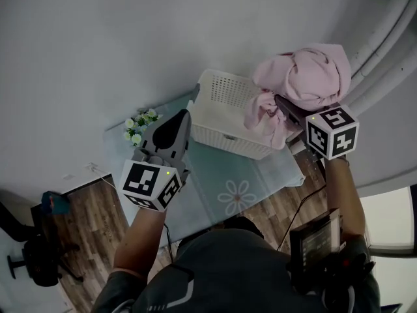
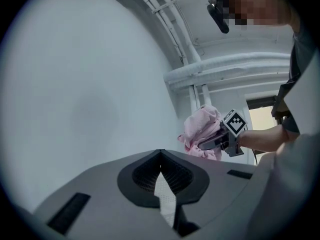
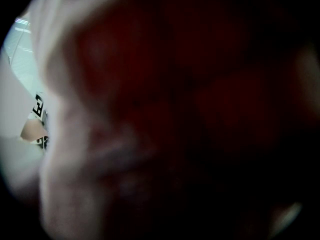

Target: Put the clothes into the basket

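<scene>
Right claw (image 1: 281, 104) is clamped on a bulky wad of pink clothes (image 1: 313, 74), jaws spread wide around it. The tips are buried in the fabric and only one dark jaw shows from the head view. The wad bunches up beyond and above the claw, and a loose tail hangs below it over the right end of the white perforated basket (image 1: 225, 139). Can't tell if that tail touches the rim. The right gripper view is nothing but dark blurred cloth (image 3: 150, 109) pressed against the lens. The right claw's marker cube (image 1: 332, 132) sits behind the jaws, toward the person. Left claw (image 1: 184, 114) is closed to a point with nothing in it, and sits just beside the basket's left end, apart from it as far as I can see. In the left gripper view its tips (image 2: 160, 152) meet, with a sliver of white perforated surface showing through the gap behind them. Off to its right, that view also shows the right claw (image 2: 204, 145) with the pink wad (image 2: 202, 126) held up in front of the white wall pipes (image 2: 225, 69). The basket stands on a pale table (image 1: 260, 175) with a flower print. A small bunch of white flowers (image 1: 140, 126) lies to the left of the left claw.
</scene>
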The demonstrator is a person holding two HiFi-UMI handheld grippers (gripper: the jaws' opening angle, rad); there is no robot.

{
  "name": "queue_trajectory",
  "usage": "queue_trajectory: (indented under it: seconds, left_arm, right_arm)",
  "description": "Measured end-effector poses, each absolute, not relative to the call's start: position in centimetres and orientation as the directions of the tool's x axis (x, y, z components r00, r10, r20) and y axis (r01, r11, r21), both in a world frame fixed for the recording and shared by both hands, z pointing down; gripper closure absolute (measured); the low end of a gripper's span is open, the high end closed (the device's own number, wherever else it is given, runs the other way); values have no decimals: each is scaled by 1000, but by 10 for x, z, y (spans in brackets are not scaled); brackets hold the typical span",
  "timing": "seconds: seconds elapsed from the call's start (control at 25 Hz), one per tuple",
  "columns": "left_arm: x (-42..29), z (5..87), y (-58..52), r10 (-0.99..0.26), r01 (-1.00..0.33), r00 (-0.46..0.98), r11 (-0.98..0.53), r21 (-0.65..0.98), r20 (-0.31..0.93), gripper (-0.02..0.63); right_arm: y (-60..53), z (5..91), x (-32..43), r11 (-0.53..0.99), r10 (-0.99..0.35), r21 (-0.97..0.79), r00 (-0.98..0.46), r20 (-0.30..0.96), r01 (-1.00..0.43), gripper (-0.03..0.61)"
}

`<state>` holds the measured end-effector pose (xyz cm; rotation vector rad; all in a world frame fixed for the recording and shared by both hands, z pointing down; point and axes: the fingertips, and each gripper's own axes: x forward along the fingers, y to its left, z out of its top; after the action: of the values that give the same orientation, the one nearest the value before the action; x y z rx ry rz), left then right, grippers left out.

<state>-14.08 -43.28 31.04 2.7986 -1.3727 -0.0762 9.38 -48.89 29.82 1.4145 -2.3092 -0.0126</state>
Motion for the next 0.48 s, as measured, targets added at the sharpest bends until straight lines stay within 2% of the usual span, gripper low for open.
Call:
queue_trajectory:
  seconds: [0.48]
  left_arm:
    - [-124,331,-464,-825,-825,565,-563,45,38,604]
  right_arm:
    - [-540,377,91,641,-707,308,-383,594,-703,241]
